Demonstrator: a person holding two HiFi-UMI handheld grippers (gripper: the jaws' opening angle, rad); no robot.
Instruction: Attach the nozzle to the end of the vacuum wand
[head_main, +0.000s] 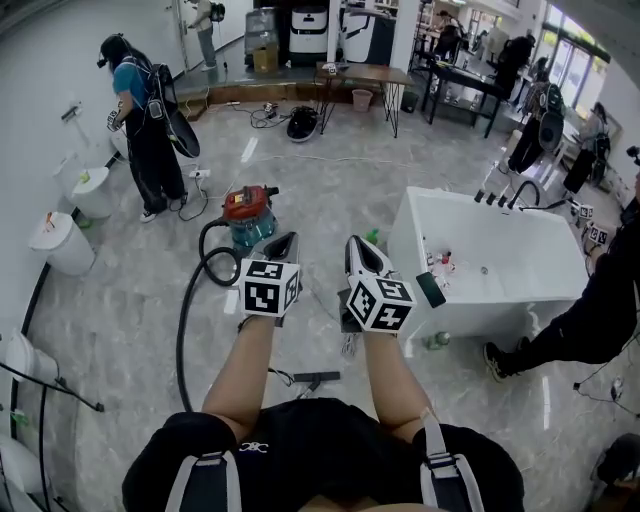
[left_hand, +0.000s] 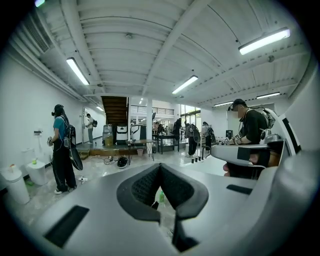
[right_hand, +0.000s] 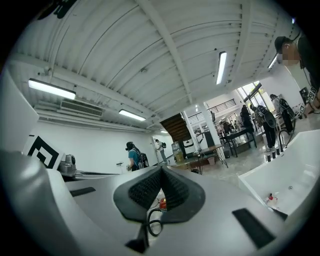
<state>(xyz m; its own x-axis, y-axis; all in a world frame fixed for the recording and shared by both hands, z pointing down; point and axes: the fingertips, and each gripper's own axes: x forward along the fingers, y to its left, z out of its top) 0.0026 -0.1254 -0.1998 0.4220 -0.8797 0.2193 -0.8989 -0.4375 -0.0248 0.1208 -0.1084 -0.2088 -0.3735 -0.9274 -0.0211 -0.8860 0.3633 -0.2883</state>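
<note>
In the head view both grippers are held up side by side over the floor, pointing away from me. My left gripper (head_main: 283, 245) and my right gripper (head_main: 365, 256) are both shut with nothing between their pads. Beyond them stands the vacuum cleaner (head_main: 248, 208), with a red lid and a teal body. Its black hose (head_main: 186, 320) loops down the floor to the left. A dark flat piece (head_main: 315, 377), perhaps the nozzle, lies on the floor between my forearms. The left gripper (left_hand: 160, 167) faces the room. Under the right gripper (right_hand: 161, 171), the red vacuum (right_hand: 162, 203) shows through a small gap.
A white bathtub (head_main: 480, 262) stands to the right, with a person in black (head_main: 590, 310) beside it. Another person (head_main: 145, 130) stands at the left wall near white toilets (head_main: 63, 243). A green bottle (head_main: 372, 237) stands on the floor. Tables and cables fill the far end.
</note>
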